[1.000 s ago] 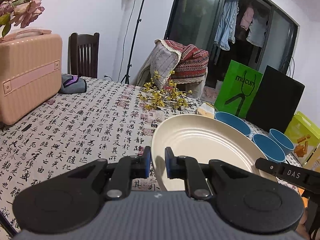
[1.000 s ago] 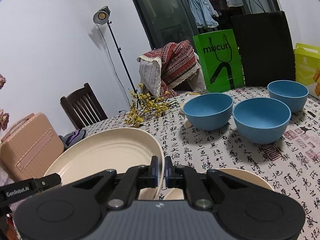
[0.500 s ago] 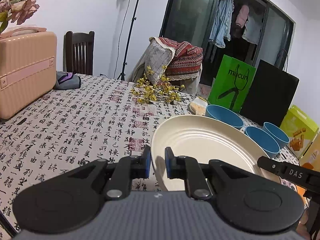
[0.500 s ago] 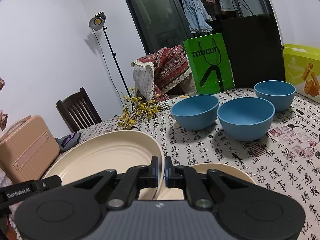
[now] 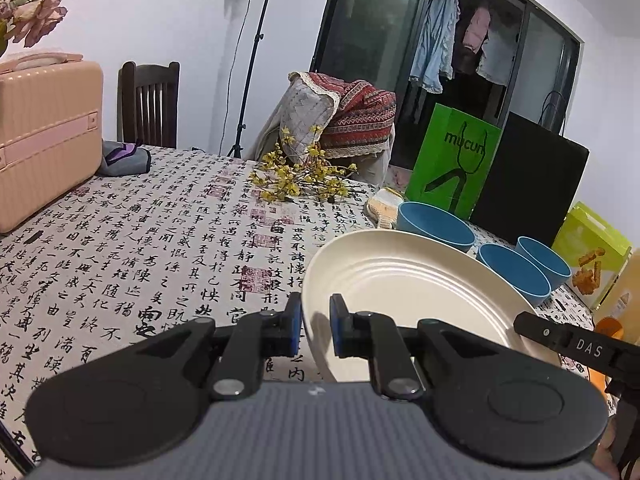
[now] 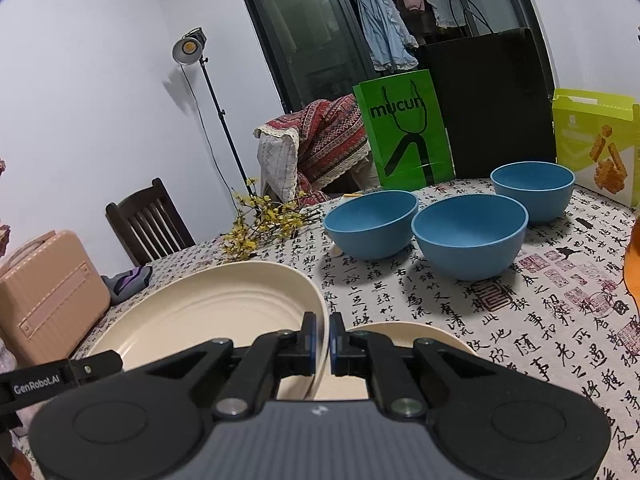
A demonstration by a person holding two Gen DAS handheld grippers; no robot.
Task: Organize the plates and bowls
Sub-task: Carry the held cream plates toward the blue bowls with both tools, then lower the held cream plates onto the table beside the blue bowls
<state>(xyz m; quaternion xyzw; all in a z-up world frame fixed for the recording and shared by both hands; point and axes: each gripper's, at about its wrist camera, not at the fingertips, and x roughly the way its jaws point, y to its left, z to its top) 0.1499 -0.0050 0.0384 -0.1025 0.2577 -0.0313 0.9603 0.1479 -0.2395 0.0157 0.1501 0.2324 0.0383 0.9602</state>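
White walls, dark chair [image 5: 149, 104], lit lamp stand [image 5: 256, 56], black-framed glass doors [image 5: 372, 40].

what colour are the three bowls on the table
All three bowls are plain blue, matte, with no pattern. The right wrist view shows them best.

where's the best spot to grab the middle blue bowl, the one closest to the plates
Grip the middle blue bowl by its rim, one finger inside and one outside the wall. It sits upright, open side up, and looks too wide for the jaws. Come from above at its near edge, which faces the right gripper; the other two blue bowls stand close behind it. That gripper is now shut on the large cream plate.
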